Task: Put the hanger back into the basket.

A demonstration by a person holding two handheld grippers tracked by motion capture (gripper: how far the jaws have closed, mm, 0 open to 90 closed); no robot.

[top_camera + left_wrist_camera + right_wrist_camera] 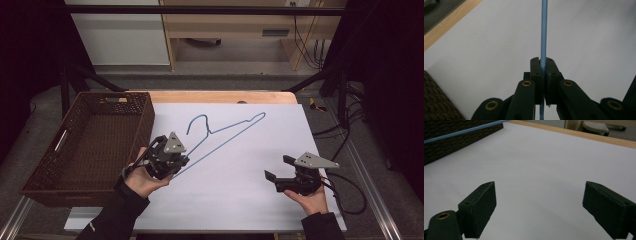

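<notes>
A thin blue wire hanger (pixel 252 121) stretches over the white sheet (pixel 235 195), its hook toward the far side and its wide end pointing right. My left gripper (pixel 181 161) is shut on the hanger's near-left end. In the left gripper view the blue wire (pixel 544 30) runs straight up from between the pressed pads of this gripper (pixel 543 63). My right gripper (pixel 278 167) is held low over the sheet at the right, open, with nothing between its fingers. Between the wide-apart jaws of this gripper (pixel 539 192) lies bare sheet, and the blue wire (pixel 461 132) crosses the top left.
A dark brown woven basket (pixel 145 125) stands at the left of the table, touching the sheet's left edge, and is seen too in the gripper views (pixel 436 100) (pixel 449 147). The table's wooden edge (pixel 225 96) runs along the far side. Black cables (pixel 345 195) trail at the right.
</notes>
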